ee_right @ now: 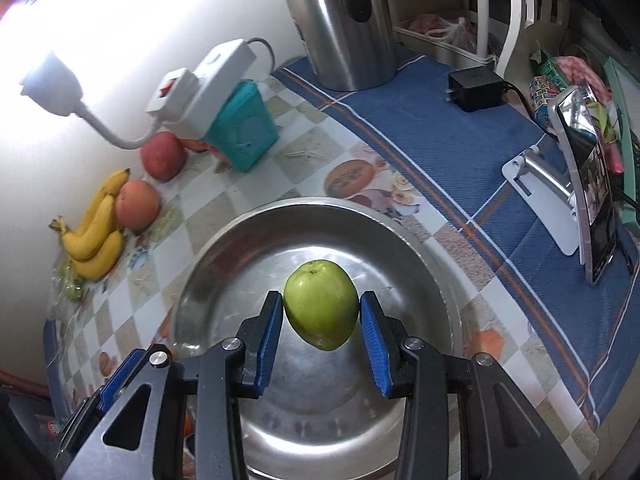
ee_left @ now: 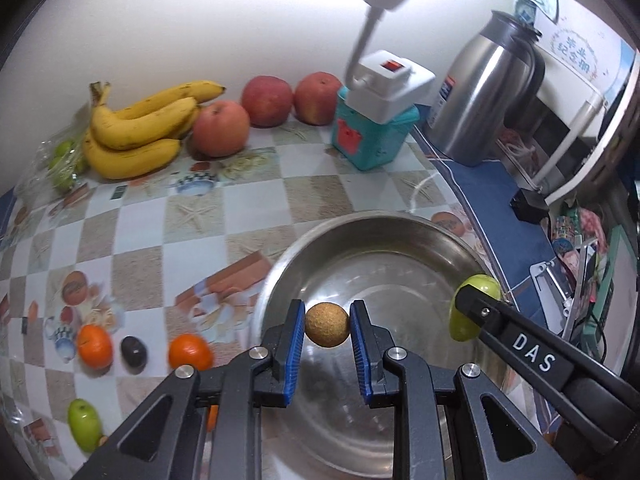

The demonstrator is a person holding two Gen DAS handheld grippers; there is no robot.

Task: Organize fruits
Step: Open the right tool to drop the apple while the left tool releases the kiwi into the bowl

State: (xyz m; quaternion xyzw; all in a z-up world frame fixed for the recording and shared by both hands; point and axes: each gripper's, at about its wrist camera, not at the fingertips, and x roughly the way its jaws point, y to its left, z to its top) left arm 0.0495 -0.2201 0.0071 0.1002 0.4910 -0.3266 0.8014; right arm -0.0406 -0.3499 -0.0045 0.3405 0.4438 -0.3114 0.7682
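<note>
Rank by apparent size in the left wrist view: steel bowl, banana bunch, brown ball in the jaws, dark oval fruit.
1. Round steel bowl
2. Yellow banana bunch
3. Small brown rough ball, though nearness enlarges it
4. Dark oval fruit

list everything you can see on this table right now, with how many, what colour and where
metal bowl: one, silver, near edge of the table, below both tools
small round fruit: one, tan, held over the bowl
green fruit: one, held over the bowl
loose green fruit: one, near left of the checked cloth
oranges: two, orange, left of the bowl
dark fruit: one, brown-black, between the oranges
bananas: one bunch, yellow, by the wall
apples: three, red, by the wall beside the bananas
box: one, teal, under a white lamp base
flask: one, steel, far right on the blue cloth
left tool: shut on the small round fruit
right tool: shut on the green fruit
</note>
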